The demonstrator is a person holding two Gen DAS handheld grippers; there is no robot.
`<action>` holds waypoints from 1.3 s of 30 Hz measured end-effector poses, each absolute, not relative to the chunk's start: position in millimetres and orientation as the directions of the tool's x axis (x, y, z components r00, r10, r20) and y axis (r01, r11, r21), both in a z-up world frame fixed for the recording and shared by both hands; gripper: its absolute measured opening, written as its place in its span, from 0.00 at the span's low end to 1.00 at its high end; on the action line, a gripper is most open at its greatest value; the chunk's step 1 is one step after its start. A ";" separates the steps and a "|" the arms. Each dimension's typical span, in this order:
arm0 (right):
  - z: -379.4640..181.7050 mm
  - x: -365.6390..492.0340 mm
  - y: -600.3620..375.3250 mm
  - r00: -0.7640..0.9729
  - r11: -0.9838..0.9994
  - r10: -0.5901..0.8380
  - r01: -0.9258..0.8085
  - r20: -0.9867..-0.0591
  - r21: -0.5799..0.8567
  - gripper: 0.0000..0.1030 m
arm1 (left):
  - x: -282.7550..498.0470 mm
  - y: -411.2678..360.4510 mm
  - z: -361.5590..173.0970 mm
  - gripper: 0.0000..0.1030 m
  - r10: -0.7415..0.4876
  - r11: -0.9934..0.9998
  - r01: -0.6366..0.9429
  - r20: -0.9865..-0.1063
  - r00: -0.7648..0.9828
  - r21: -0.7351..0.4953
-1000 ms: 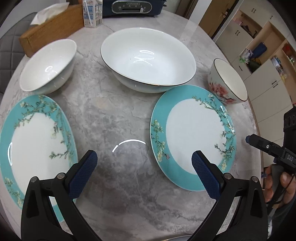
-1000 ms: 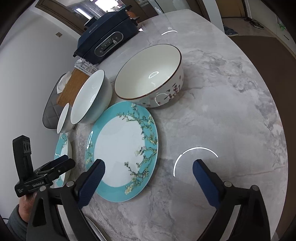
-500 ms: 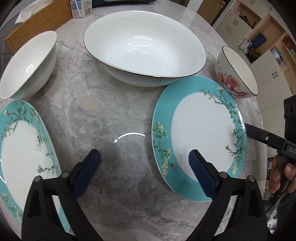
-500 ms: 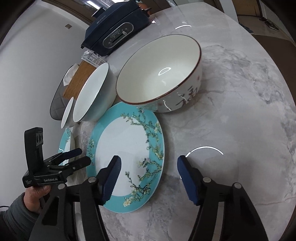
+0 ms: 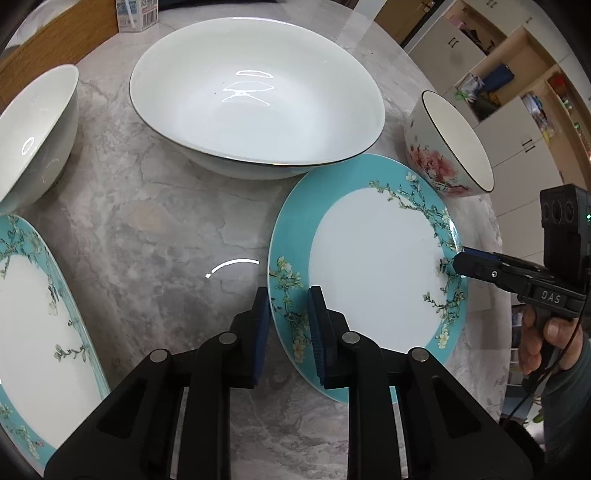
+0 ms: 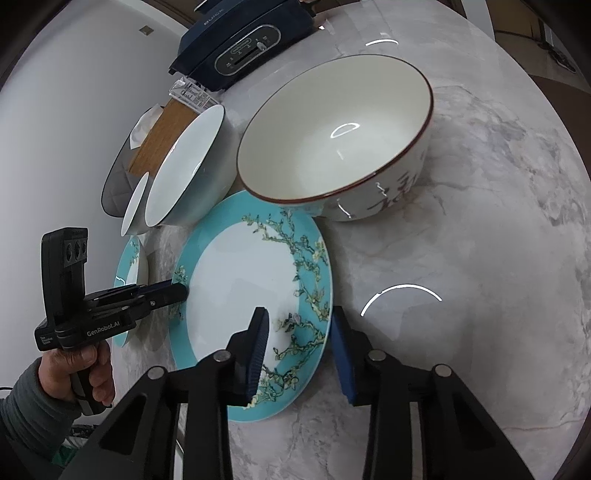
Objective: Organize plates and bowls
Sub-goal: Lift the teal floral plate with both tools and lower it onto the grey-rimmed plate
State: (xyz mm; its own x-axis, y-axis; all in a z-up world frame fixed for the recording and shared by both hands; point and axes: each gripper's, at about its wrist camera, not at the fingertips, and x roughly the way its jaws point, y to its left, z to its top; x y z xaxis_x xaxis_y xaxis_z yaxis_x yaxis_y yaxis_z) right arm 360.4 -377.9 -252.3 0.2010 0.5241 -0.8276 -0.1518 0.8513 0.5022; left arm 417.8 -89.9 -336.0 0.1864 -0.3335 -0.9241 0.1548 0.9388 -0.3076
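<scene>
A teal-rimmed plate with blossom branches (image 5: 373, 258) lies on the marble table, also in the right wrist view (image 6: 243, 291). My left gripper (image 5: 286, 317) is shut on its near rim. My right gripper (image 6: 297, 332) straddles the opposite rim, its jaws narrowed but with a gap to the plate on the outer side; it also shows in the left wrist view (image 5: 461, 262). A second teal plate (image 5: 33, 317) lies at the left. A large white bowl (image 5: 255, 92), a small white bowl (image 5: 33, 133) and a flowered bowl (image 5: 447, 151) stand behind.
A wooden tissue box (image 5: 55, 40) and a milk carton (image 5: 136, 14) stand at the back left. A dark blue appliance (image 6: 240, 40) stands at the table's far side. The table edge (image 5: 495, 236) runs close beyond the right plate, with cabinets (image 5: 517, 96) behind.
Both grippers have moved in to the right plate. My left gripper has closed onto its rim. My right gripper's jaws have narrowed around the opposite rim.
</scene>
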 end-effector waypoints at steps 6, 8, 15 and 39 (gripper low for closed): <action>-253.2 361.2 -378.2 0.189 0.869 0.493 -0.142 -0.849 0.473 0.20 | 416.1 -85.9 -333.5 0.18 -0.339 0.933 0.179 -0.931 0.139 -0.312; -252.2 362.3 -375.0 0.185 0.886 0.461 -0.148 -0.868 0.439 0.14 | 415.2 -87.8 -333.0 0.18 -0.328 0.936 0.182 -0.936 0.130 -0.303; -252.7 365.7 -370.6 0.173 0.904 0.426 -0.101 -0.888 0.415 0.14 | 409.2 -89.3 -333.7 0.15 -0.343 0.932 0.165 -0.932 0.117 -0.322; -234.2 341.8 -370.6 0.194 0.899 0.436 -0.051 -0.879 0.435 0.14 | 387.0 -86.8 -298.0 0.13 -0.328 0.939 0.149 -0.938 0.110 -0.311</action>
